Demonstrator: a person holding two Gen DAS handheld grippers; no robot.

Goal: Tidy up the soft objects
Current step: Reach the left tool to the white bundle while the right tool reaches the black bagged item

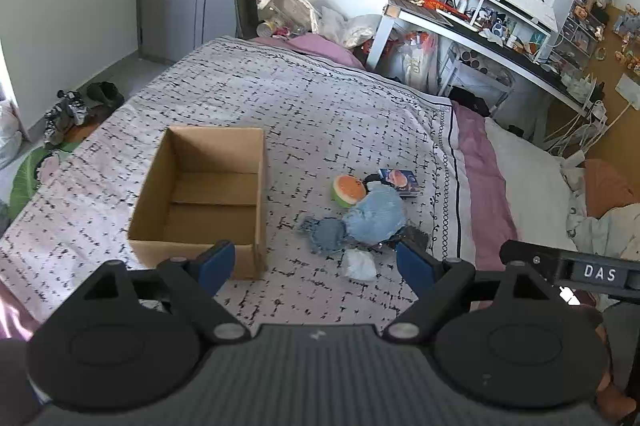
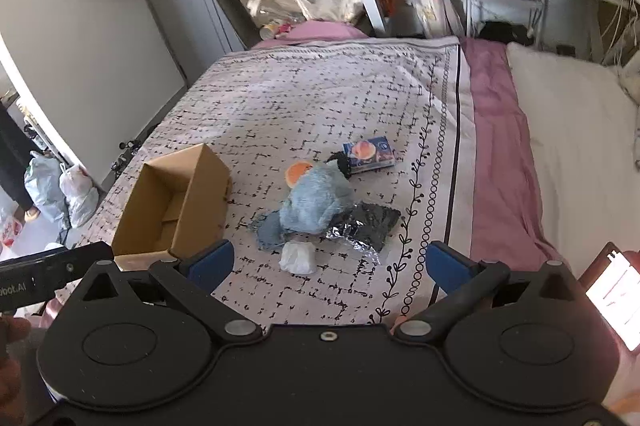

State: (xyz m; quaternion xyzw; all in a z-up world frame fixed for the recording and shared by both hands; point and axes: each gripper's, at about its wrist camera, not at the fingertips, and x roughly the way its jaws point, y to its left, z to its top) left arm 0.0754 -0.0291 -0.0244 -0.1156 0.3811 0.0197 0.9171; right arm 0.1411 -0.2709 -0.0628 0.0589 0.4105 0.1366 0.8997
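A bed covered by a pale quilt [image 1: 280, 106] with a black dashed pattern carries an open cardboard box [image 1: 204, 202], which stands upright and holds nothing visible. To the right of the box, apart from it, lies a small heap of soft things. A fluffy light-blue plush [image 1: 376, 218] sits in the middle; a watermelon-slice toy [image 1: 349, 189] touches its far left side, and a piece of blue denim cloth [image 1: 326, 236] lies against its near left side. A white crumpled bag [image 1: 359, 265] rests just in front of the heap. A dark silvery foil pouch [image 2: 364, 224] is partly under the plush on its right. Beyond the heap lies a small blue printed packet [image 2: 370, 154], with a black item just beside it that is too small to identify.

The left hand-held gripper [image 1: 316, 262] hangs above the quilt with its blue pads spread wide, nothing between them. The right hand-held gripper [image 2: 328, 264] is likewise spread wide over the near edge of the heap, gripping nothing.
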